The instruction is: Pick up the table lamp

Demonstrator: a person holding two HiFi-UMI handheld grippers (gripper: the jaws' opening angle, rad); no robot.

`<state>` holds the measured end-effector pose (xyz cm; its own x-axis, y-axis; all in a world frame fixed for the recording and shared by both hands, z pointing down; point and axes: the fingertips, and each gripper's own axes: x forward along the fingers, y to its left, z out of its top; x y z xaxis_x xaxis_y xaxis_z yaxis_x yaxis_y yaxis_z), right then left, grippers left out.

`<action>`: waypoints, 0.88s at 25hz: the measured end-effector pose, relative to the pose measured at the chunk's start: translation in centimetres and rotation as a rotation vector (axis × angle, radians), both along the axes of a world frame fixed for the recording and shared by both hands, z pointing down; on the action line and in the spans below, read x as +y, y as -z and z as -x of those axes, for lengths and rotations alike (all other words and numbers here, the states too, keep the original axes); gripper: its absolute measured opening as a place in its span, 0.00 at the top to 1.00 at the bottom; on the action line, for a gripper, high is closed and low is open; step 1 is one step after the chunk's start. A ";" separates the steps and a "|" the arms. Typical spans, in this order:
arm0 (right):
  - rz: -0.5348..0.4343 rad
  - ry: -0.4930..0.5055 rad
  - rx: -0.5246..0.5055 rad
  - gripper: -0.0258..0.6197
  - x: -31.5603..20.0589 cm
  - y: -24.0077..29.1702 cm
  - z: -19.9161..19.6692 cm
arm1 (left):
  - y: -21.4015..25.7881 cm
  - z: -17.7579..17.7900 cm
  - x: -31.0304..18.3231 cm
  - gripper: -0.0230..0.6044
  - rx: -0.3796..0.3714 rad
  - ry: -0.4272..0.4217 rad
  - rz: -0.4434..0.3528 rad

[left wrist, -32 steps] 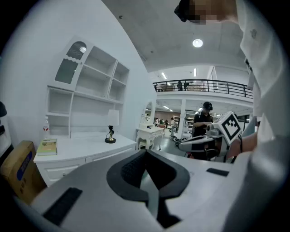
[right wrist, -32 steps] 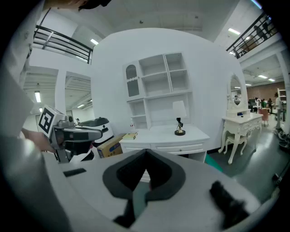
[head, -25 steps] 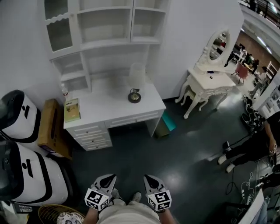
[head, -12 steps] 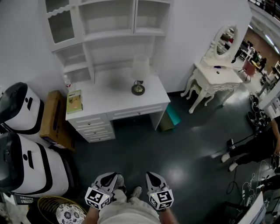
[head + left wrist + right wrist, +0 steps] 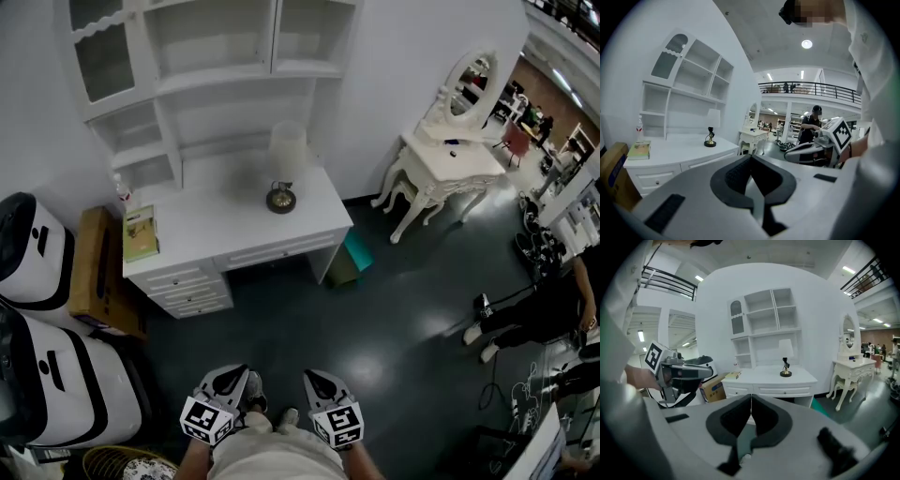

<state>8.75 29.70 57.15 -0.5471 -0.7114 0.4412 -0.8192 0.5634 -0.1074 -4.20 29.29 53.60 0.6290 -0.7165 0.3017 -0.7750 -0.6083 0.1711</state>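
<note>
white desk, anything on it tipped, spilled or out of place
Nothing stands out. The white-shaded table lamp stands upright on the white desk, a green book lies flat near its left end, a small bottle upright beside it.

**Left gripper**: held low in front of the body at the bottom of the head view. It points forward and slightly down. Jaws together, tips meeting, nothing between them. Left cube sits at its rear, marker face up.

**Right gripper**: just beside the left, apart from it and roughly parallel, with the same forward, slightly downward pitch. Jaws together, nothing between them. Right cube sits at its rear, marker face up.
</note>
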 end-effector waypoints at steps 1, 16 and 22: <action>0.004 -0.006 0.016 0.94 -0.9 0.1 0.2 | 0.3 0.2 -1.2 0.95 0.002 -0.011 -0.010; -0.028 -0.045 0.000 0.80 -13.3 2.3 7.1 | 1.7 4.4 -13.3 0.95 0.029 -0.127 -0.046; -0.010 -0.046 -0.005 0.80 -16.5 1.7 7.8 | 0.3 4.5 -16.3 0.95 0.032 -0.132 -0.013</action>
